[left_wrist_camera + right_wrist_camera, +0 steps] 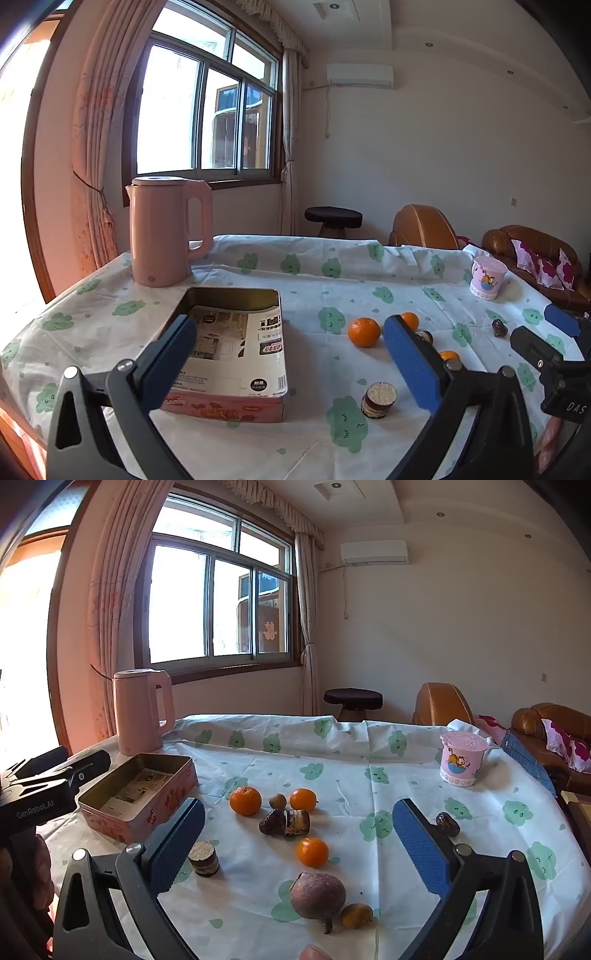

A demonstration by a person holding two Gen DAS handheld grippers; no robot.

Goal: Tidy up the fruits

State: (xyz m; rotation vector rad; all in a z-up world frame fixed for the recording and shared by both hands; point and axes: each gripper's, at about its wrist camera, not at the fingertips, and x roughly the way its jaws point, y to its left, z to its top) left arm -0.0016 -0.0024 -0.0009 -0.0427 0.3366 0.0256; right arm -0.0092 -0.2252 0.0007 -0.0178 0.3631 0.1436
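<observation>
Three oranges lie mid-table: a large one, one behind it and one nearer. A purple-brown round fruit with a stem and a small brown fruit sit closest to me. An open pink tin box stands at the left. My right gripper is open above the fruits, touching none. My left gripper is open over the tin box, with the large orange just right of the tin. Nothing is between either pair of pads.
A pink kettle stands at the back left and a pink cup at the back right. Dark dates, a small brown nut and two round snack cylinders are scattered among the fruits. A hand shows at the left edge.
</observation>
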